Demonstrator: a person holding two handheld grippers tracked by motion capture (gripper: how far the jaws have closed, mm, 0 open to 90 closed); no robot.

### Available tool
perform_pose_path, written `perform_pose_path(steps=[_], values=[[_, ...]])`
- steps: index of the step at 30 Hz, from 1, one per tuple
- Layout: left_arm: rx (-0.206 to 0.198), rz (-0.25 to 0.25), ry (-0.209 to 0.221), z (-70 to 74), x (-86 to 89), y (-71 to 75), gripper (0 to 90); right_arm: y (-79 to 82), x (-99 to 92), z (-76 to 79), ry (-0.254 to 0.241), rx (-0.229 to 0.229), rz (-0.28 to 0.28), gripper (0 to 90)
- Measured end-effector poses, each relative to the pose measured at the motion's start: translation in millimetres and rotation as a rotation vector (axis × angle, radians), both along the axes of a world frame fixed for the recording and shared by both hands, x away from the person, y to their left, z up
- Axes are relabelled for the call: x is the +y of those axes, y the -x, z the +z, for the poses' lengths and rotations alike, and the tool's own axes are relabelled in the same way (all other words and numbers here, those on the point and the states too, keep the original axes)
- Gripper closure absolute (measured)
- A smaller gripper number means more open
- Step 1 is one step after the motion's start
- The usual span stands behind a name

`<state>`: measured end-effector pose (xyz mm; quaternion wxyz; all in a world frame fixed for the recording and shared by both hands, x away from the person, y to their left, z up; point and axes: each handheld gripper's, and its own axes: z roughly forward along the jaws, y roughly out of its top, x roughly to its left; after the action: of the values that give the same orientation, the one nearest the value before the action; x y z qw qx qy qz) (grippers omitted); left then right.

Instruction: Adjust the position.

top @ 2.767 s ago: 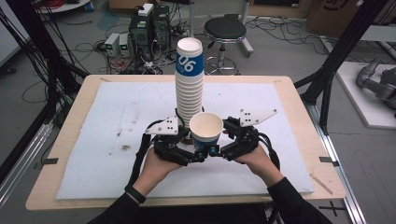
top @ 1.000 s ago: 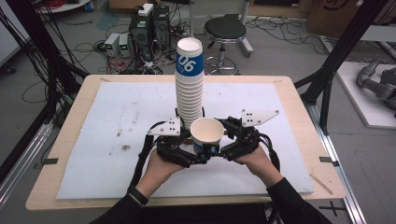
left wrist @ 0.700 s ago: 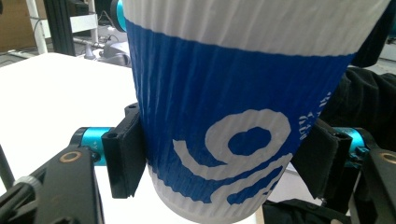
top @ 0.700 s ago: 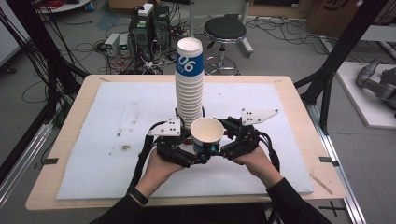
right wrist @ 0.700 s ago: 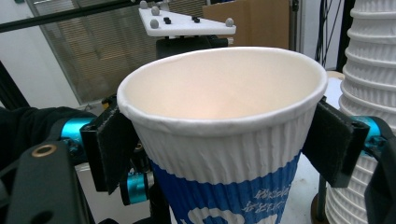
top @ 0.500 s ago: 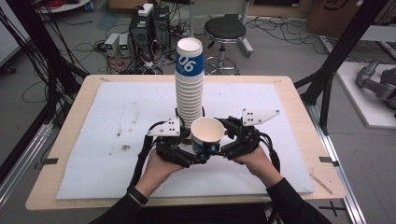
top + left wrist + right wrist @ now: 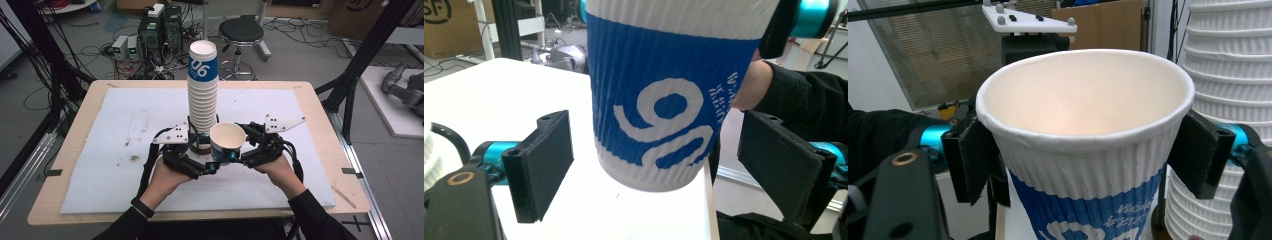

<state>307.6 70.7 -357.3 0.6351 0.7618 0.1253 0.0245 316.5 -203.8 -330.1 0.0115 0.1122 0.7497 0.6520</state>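
A blue-and-white ribbed paper cup (image 7: pixel 227 142) hangs upright just above the mat, in front of a tall stack of the same cups (image 7: pixel 202 95). My right gripper (image 7: pixel 241 154) is shut on it just under the rim; in the right gripper view both pads (image 7: pixel 973 150) press on the cup (image 7: pixel 1083 170), and its jaws have just been closing. My left gripper (image 7: pixel 212 167) has just been opening. In the left gripper view the cup's base (image 7: pixel 654 125) stands between its pads (image 7: pixel 546 160) with a gap on each side.
The cup stack (image 7: pixel 1228 75) stands close behind the held cup, on a white foam mat (image 7: pixel 115 150) that covers the wooden table. Past the table's far edge are a black stool (image 7: pixel 241 32), computer boxes and cables on the floor.
The left gripper's jaws have spread a little apart from the cup's base. The cup and the right gripper have stayed where they were.
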Motion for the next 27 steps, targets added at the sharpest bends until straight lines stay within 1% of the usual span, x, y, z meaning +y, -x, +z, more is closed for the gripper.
perform_pose_path(steps=[2, 4, 5, 6, 9, 11, 12, 13, 15, 16, 17, 18, 20, 24, 27], values=[[-0.002, 0.004, 0.002, 1.2, 2.6, 0.4, 14.6, -0.4, -2.2, 0.1, 0.003, -0.006, -0.009, 21.8], [-0.005, 0.009, 0.004, 2.4, 5.8, 0.8, 14.6, -0.6, -3.8, 0.3, -0.001, 0.0, -0.012, 21.8], [-0.009, 0.013, 0.007, 3.1, 7.9, 0.7, 14.6, -1.1, -4.8, 0.4, 0.0, -0.006, -0.017, 21.8], [-0.007, 0.017, 0.013, 4.2, 10.6, 1.1, 14.6, -1.1, -4.8, 0.4, 0.0, -0.006, -0.017, 21.8], [-0.019, 0.034, 0.024, 7.1, 18.4, 2.1, 14.6, -2.0, -8.5, 0.5, 0.003, -0.007, -0.025, 21.8], [-0.028, 0.043, 0.038, 10.2, 25.9, 2.2, 14.6, -2.8, -12.1, 0.8, 0.001, -0.01, -0.036, 21.8], [-0.028, 0.043, 0.038, 10.2, 25.9, 2.2, 14.6, -2.8, -12.1, 0.8, 0.001, -0.01, -0.036, 21.8], [-0.039, 0.059, 0.042, 12.0, 31.5, 2.8, 14.6, -3.3, -15.2, 1.0, 0.001, -0.012, -0.047, 21.8], [-0.042, 0.065, 0.047, 12.5, 34.3, 3.3, 14.6, -3.4, -16.5, 1.0, 0.003, -0.013, -0.05, 21.8], [-0.043, 0.078, 0.045, 12.7, 38.2, 3.7, 14.6, -3.5, -18.2, 0.9, 0.002, -0.011, -0.053, 21.8], [-0.04, 0.107, 0.039, 12.7, 44.2, 3.9, 14.6, -4.4, -22.3, 0.6, 0.002, -0.02, -0.067, 21.8], [-0.04, 0.107, 0.039, 12.7, 44.2, 3.9, 14.6, -4.4, -22.3, 0.6, 0.002, -0.02, -0.067, 21.8], [-0.028, 0.121, 0.062, 12.4, 52.0, 4.0, 14.6, -5.5, -27.7, 0.3, 0.001, -0.016, -0.082, 21.8], [-0.04, 0.147, 0.056, 12.9, 66.0, 5.7, 14.6, -5.8, -32.9, 0.4, 0.001, -0.017, -0.095, 21.8], [-0.067, 0.176, 0.04, 11.9, 76.0, 8.5, 14.6, -6.4, -37.4, 0.2, 0.002, -0.018, -0.108, 21.8]])
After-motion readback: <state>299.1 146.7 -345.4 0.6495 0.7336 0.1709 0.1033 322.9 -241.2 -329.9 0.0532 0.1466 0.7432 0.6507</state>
